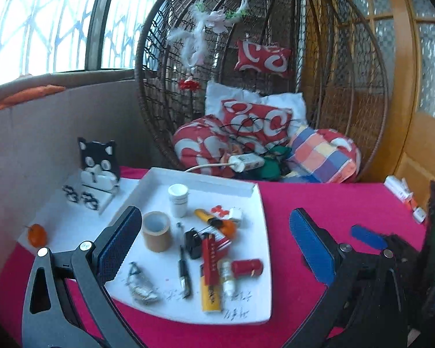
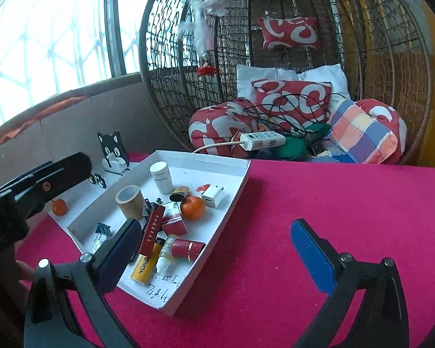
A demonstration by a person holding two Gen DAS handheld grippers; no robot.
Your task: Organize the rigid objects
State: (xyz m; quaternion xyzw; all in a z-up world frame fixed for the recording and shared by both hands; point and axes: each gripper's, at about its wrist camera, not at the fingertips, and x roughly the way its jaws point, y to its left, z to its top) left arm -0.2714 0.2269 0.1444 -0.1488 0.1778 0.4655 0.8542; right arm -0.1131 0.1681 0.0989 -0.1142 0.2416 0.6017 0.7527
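Above the red tabletop point(image 2: 304, 217), both grippers' fingers point(image 1: 311, 245) were spread and empty near the white tray point(image 1: 261, 261), apparently ready to sort its clutter.

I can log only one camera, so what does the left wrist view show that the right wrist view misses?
Only the left wrist view shows the pen in the tray and the small boxes at the table's far right edge. Only the right wrist view shows the black binder clip. Both show the white tray, tape roll, white bottle, yellow lighter and the cat-shaped stand.
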